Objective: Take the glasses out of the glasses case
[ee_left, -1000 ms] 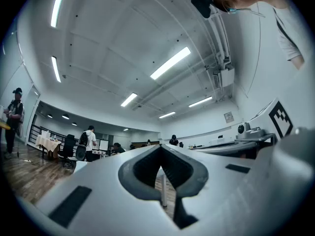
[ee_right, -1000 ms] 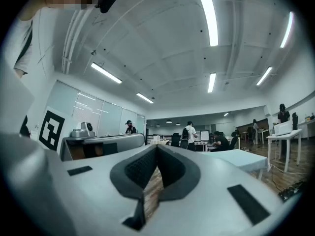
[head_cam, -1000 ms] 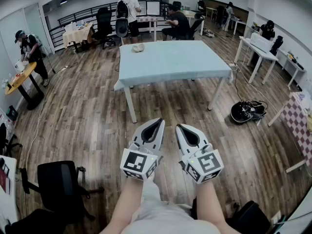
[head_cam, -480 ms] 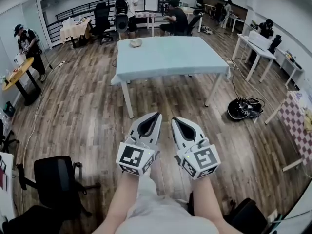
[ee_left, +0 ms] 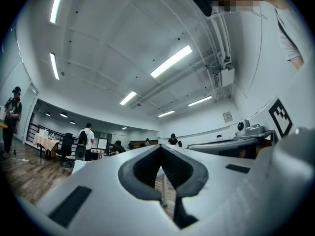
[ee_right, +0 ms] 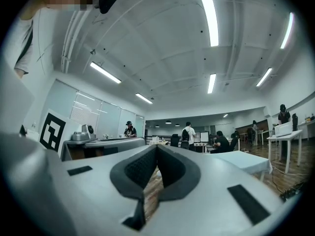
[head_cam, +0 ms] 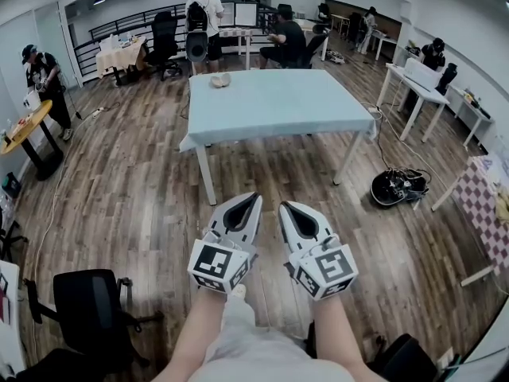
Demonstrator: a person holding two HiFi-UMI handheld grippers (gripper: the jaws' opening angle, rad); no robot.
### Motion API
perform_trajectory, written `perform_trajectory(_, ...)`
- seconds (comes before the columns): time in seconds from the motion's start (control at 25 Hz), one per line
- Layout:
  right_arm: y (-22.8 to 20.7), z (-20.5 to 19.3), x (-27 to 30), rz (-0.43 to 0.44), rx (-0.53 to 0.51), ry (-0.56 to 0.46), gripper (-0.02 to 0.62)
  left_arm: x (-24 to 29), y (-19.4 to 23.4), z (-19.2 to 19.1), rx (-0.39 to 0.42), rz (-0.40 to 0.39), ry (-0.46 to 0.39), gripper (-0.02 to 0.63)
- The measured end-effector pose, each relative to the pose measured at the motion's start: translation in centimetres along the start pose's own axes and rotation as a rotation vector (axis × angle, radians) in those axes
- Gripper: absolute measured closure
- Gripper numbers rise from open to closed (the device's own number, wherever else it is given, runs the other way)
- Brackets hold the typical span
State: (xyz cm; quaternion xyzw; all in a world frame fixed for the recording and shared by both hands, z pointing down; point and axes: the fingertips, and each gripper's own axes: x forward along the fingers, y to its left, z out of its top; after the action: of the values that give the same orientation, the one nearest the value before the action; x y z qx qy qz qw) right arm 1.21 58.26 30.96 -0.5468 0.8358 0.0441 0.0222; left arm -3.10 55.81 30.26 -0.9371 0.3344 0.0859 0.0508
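Note:
A small pale glasses case [head_cam: 220,79] lies near the far left corner of a table under a light blue cloth [head_cam: 278,106], several steps ahead of me. It is too small to tell whether it is open. My left gripper [head_cam: 256,198] and right gripper [head_cam: 284,206] are held side by side over the wooden floor, well short of the table. Both point towards it. Their jaws are shut with nothing between them, as the left gripper [ee_left: 161,146] and right gripper [ee_right: 157,146] views show. The blue table [ee_right: 243,162] shows at the right in the right gripper view.
A black office chair [head_cam: 91,309] stands at my lower left. A black bag [head_cam: 398,187] lies on the floor right of the table, near a white desk [head_cam: 417,86]. A checked cloth [head_cam: 487,205] is at the far right. People stand and sit at the back and left.
The view has drawn slightly nearer to the blue table. Both grippers stay shut and side by side in front of me.

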Motion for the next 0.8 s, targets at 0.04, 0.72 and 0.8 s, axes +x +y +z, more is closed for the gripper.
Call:
perform_trajectory(0.04, -0.2, -0.1, 0.5, 0.000, -0.001, 0.004, 0.588, 0.4, 0.3, -0.1, -0.003, -0.004, 0.001, 0.597)
perform_trajectory(0.72, -3.9, -1.7, 10.8, 0.028, 0.004, 0.022, 0.588, 7.0, 9.2, -2.0, -0.032, 0.005, -0.010, 0.597)
perform_trajectory(0.8, -4.2, -1.9, 12.2, 0.029, 0.005, 0.020, 0.588, 7.7, 10.4, -2.2, -0.032, 0.005, -0.015, 0.597)
